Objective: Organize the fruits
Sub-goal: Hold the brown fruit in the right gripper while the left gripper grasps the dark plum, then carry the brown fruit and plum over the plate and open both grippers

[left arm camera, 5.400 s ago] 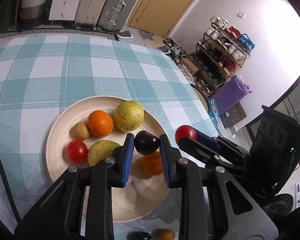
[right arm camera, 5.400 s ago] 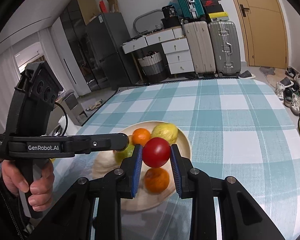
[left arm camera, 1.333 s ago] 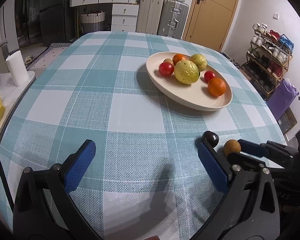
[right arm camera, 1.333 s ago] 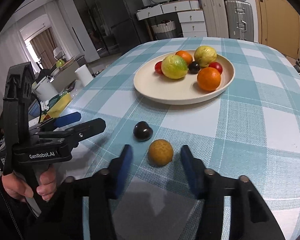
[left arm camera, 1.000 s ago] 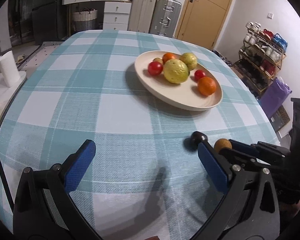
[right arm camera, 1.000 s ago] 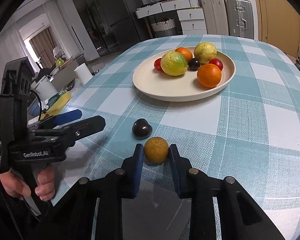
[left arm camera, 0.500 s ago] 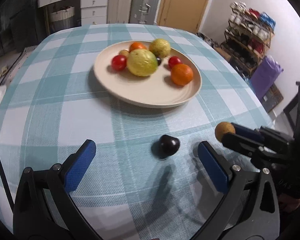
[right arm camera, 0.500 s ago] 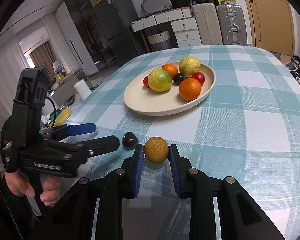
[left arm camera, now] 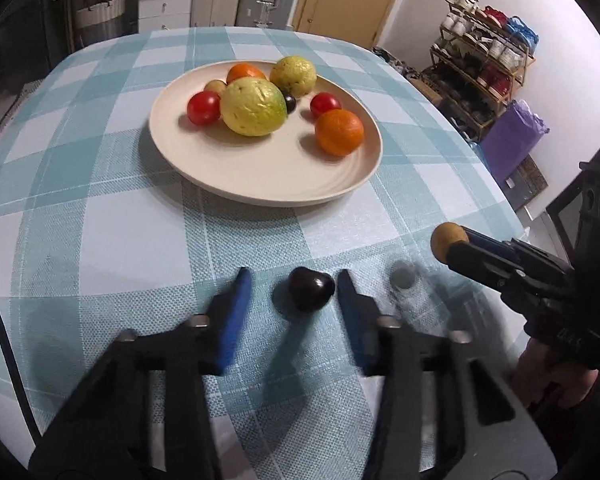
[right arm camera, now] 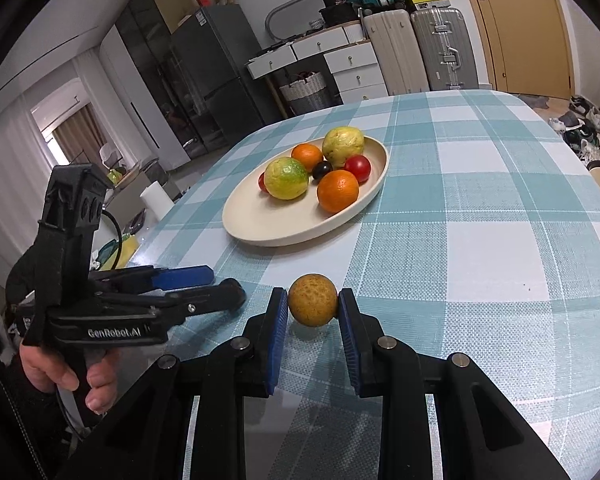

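A dark plum [left arm camera: 311, 289] lies on the checked cloth between the blue pads of my left gripper [left arm camera: 292, 284]. The jaws are closing. The right pad is close against the plum and a gap shows at the left pad. My right gripper [right arm camera: 313, 312] is shut on a small brown round fruit [right arm camera: 313, 298] and holds it just above the cloth. That fruit [left arm camera: 446, 240] also shows at the right of the left wrist view. Beyond stands a cream plate [left arm camera: 260, 184] with two yellow-green fruits, two oranges, two red tomatoes and a small dark fruit. In the right wrist view the plum is hidden behind the left gripper [right arm camera: 226, 283].
The table's rounded edge [left arm camera: 512, 216] runs close on the right, with a shoe rack [left arm camera: 484, 80] and a purple bag [left arm camera: 512, 140] on the floor past it. A person's hand [right arm camera: 68, 376] grips the left tool. Bare cloth [right arm camera: 480, 264] lies right of the plate.
The left jaws have swung from wide apart to narrow around the plum as the gripper moved in over it. The right gripper, still shut on the brown fruit, has lifted and drifted.
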A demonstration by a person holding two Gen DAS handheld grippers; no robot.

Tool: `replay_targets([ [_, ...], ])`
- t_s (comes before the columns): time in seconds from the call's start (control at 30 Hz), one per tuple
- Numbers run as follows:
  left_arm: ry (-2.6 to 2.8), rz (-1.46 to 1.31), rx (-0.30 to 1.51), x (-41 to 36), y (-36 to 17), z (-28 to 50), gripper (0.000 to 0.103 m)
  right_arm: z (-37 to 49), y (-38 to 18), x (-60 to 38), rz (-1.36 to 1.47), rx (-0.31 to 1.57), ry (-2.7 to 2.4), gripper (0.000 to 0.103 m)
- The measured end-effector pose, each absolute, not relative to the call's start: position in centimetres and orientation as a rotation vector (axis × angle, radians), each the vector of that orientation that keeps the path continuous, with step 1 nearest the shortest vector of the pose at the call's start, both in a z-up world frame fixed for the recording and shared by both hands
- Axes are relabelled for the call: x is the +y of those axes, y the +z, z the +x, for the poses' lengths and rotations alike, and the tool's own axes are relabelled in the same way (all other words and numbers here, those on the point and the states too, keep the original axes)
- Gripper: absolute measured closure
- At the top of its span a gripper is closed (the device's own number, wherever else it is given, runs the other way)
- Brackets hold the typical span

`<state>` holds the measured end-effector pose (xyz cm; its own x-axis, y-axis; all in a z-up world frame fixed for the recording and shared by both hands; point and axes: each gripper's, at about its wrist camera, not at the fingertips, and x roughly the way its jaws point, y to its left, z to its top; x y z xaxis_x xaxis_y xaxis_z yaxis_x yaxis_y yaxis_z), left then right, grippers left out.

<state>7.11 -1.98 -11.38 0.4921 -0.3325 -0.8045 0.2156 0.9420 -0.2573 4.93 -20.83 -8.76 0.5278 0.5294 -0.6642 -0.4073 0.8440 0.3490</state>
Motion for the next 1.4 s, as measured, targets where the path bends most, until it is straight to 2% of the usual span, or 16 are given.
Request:
replay_targets([
  [0.13,-0.395,-0.189,1.05,-1.8,-11.7,7.3,0.081,4.9,-8.8,-20.5,0.153,0.849,0.571,0.076],
  [0.47,-0.433,-0.281,1.029,0.2,-10.7,7.4,0.081,5.5,-8.7,-19.2,0.145,0.862,0.592,0.076],
  [0.8,-0.399,-0.326,0.951,3.8,-7.4,9.5,0.081,7.7,-7.1,-17.3,0.123,0.824,0.62,0.076],
  [1.4,-0.364,-0.333,0.965,5.5,-7.4,15.9,0.081,14.5,-5.3,-15.6,0.108,0.805,0.605,0.076],
])
